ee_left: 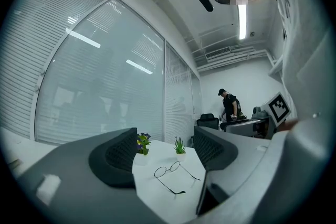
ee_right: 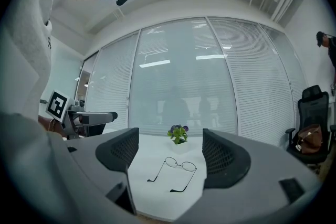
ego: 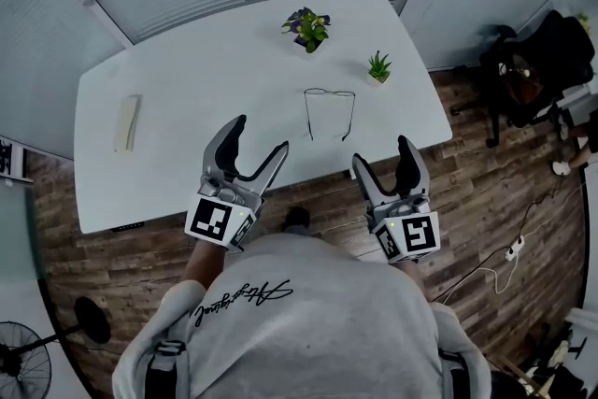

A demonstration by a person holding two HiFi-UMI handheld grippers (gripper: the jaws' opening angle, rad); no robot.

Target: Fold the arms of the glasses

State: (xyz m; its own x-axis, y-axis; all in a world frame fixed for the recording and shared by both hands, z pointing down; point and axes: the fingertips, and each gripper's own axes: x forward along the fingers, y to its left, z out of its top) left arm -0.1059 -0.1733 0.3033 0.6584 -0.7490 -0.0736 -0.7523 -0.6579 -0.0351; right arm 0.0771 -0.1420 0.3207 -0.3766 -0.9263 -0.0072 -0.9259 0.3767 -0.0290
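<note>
Thin wire-framed glasses (ego: 329, 111) lie on the white table (ego: 187, 107) with both arms unfolded, pointing toward the near edge. They show between the jaws in the left gripper view (ee_left: 173, 176) and the right gripper view (ee_right: 176, 174). My left gripper (ego: 257, 149) hangs open at the table's near edge, left of the glasses and well short of them. My right gripper (ego: 383, 159) is open too, just off the near edge, below and right of the glasses. Nothing sits between either pair of jaws.
A potted plant with purple flowers (ego: 307, 28) and a small green plant (ego: 378, 66) stand behind the glasses. A pale flat case (ego: 127, 122) lies at the table's left. A black office chair (ego: 533, 70) and a person (ee_left: 229, 105) are off to the right.
</note>
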